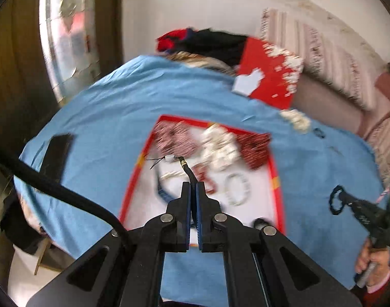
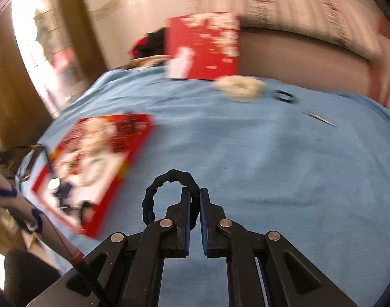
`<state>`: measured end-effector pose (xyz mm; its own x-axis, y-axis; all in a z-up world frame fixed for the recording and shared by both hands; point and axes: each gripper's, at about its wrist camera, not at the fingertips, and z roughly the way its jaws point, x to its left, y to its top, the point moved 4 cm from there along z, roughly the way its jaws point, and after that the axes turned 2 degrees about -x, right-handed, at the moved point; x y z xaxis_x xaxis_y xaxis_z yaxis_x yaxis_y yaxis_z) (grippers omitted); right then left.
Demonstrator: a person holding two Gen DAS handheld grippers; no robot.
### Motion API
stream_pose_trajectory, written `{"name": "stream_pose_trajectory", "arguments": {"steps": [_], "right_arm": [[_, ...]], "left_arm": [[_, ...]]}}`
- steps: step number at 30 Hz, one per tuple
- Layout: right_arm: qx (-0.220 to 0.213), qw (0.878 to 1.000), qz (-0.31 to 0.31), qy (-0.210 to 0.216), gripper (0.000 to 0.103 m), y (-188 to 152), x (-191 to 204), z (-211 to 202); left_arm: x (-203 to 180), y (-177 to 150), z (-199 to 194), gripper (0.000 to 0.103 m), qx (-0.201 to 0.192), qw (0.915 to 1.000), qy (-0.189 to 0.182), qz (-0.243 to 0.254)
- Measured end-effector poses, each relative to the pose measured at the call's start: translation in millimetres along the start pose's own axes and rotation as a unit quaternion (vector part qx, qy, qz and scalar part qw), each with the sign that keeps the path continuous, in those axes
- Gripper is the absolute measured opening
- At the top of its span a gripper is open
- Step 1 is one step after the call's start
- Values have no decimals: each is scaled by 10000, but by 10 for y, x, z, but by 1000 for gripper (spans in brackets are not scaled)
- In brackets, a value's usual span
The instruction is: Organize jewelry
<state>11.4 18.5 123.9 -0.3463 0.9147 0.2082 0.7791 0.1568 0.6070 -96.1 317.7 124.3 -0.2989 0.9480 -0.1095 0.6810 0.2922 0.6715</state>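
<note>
The red-rimmed box (image 1: 275, 179) lies on the blue cloth (image 1: 118, 107) toward its left edge and already holds a good share of the jewelry: dark red beaded pieces (image 1: 173, 138), a heap of white beads (image 1: 220, 148) and a pale bracelet (image 1: 237, 189) on its white floor, all blurred. The left gripper (image 1: 193, 189) hangs over the box, its tongs pressed together on a thin black cord (image 1: 188, 172) with a gold end and a small white bead. The right gripper (image 2: 194, 197), near the cloth's front edge, pinches a black braided ring (image 2: 166, 179). Still loose near the far edge are a white bead pile (image 2: 239, 87), a small dark ring (image 2: 284, 96) and a thin metal piece (image 2: 320, 119), beside the upright red lid (image 2: 203, 46). By my reckoning the sorting is past halfway, with two pieces in hand and three left.
</note>
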Motion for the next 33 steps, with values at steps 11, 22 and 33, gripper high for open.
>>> {"name": "stream_pose_trajectory", "arguments": {"steps": [11, 22, 33], "right_arm": [[299, 9953, -836, 383, 7, 223, 1147, 494], [641, 9861, -1469, -431, 7, 390, 1377, 1244], [697, 9854, -1440, -587, 55, 377, 1332, 1158]], "left_arm": [[659, -375, 569, 3, 630, 9950, 64, -771], [801, -422, 746, 3, 793, 9910, -182, -1064], [828, -415, 456, 42, 497, 9886, -424, -1357]]}}
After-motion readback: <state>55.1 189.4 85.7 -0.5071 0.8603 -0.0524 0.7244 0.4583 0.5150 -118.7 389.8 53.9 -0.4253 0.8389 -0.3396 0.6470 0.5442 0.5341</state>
